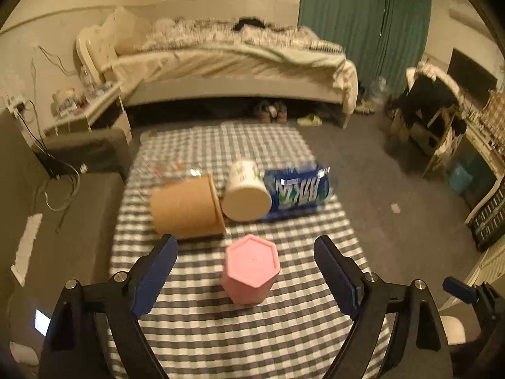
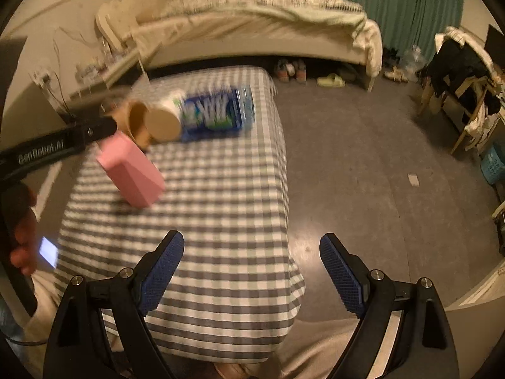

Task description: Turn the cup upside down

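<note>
Your left gripper [image 1: 244, 263] hangs over the checked tablecloth [image 1: 284, 331], its 2 blue-padded fingers [image 1: 154, 274] spread wide with nothing between them but open air. Pink hexagonal cup [image 1: 251, 270] stands on the cloth between those fingers, clear of both pads, flat closed base facing up. From the right wrist view the same cup [image 2: 131, 169] looks tilted and blurred, close under the tip of your left gripper's black arm [image 2: 56, 145]; contact with the cloth cannot be told there.

Your right gripper [image 2: 252, 270] is also spread wide and holds nothing, poised over the table's near right corner, with grey floor [image 2: 378, 173] beyond it.

Behind the cup: brown paper cup [image 1: 186, 208] lying on its side, white paper cup [image 1: 246, 194] also tipped over and touching it, blue packet [image 1: 296, 192] just right of that. Bed [image 1: 227, 60] and teal curtain [image 1: 363, 19] fill the background.
</note>
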The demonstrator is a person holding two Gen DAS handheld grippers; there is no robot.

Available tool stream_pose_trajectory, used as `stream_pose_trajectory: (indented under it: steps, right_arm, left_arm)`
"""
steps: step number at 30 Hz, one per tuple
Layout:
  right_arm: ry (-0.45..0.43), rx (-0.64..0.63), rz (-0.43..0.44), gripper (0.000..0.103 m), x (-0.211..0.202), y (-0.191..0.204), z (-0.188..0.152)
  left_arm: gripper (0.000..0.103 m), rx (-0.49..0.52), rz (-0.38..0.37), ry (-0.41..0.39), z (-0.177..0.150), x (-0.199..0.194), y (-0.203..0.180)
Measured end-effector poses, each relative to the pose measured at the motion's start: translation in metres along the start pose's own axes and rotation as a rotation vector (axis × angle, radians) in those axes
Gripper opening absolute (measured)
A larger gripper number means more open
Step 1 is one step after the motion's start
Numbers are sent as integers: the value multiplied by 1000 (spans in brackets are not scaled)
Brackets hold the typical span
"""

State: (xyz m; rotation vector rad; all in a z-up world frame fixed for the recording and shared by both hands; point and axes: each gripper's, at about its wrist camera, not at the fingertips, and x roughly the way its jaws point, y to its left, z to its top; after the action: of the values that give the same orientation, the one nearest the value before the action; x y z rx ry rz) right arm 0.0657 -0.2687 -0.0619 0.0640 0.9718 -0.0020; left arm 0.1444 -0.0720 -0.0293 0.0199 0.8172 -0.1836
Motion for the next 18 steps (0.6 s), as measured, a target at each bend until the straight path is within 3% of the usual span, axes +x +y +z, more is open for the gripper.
stream_pose_trajectory:
  steps: [3,6,10,16,18]
  right_arm:
    - [-87,21,4,88,-29,5,3]
    - [-176,29,8,88,-60,16,4]
    - [-266,11,19,88,-89,30,3]
    - [-349,-21,45,89,-110,55,2]
    - [-376,-40,41,94,-113,63,0]
  left_arm:
    - [98,20,36,-88,0,-41,7]
    - [99,37,80,-188,-6,-84,17]
    - [99,35,128,-257,-18,-121,33]
    - [100,-42,166,-290,-40,-144,59]
    - [100,-61,171,-294,-49,-145,65]
